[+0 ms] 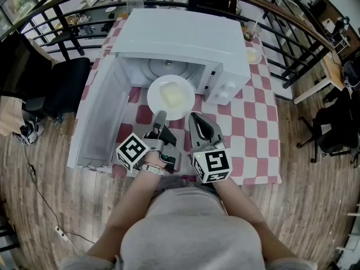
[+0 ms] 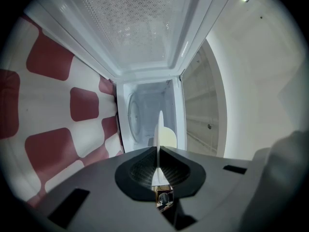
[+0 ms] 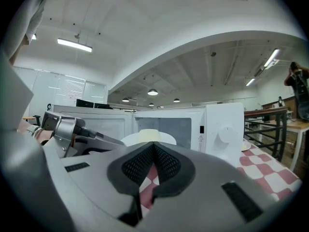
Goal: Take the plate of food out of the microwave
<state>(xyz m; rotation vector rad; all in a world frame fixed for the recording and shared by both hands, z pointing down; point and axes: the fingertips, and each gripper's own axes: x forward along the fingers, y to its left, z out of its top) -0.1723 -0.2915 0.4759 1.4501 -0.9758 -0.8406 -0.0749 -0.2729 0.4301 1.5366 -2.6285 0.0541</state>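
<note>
A white plate [image 1: 171,97] with a pale yellow slab of food [image 1: 175,94] hangs level just in front of the open white microwave [image 1: 185,44], over the checked cloth. My left gripper [image 1: 161,117] is shut on the plate's near rim. In the left gripper view the plate [image 2: 159,127] stands edge-on between the pads of the left gripper [image 2: 158,152], with the food [image 2: 168,137] on its right face. My right gripper [image 1: 194,118] sits beside the left one, just short of the plate, shut on nothing. In the right gripper view the tips of the right gripper [image 3: 153,147] meet below the plate [image 3: 166,139].
The microwave door [image 1: 98,114] swings out to the left, beside my left hand. The glass turntable [image 1: 169,67] lies bare inside. A cup [image 1: 250,31] and a small saucer [image 1: 253,55] stand right of the microwave. The red-and-white checked table [image 1: 256,128] ends near my body; railings surround it.
</note>
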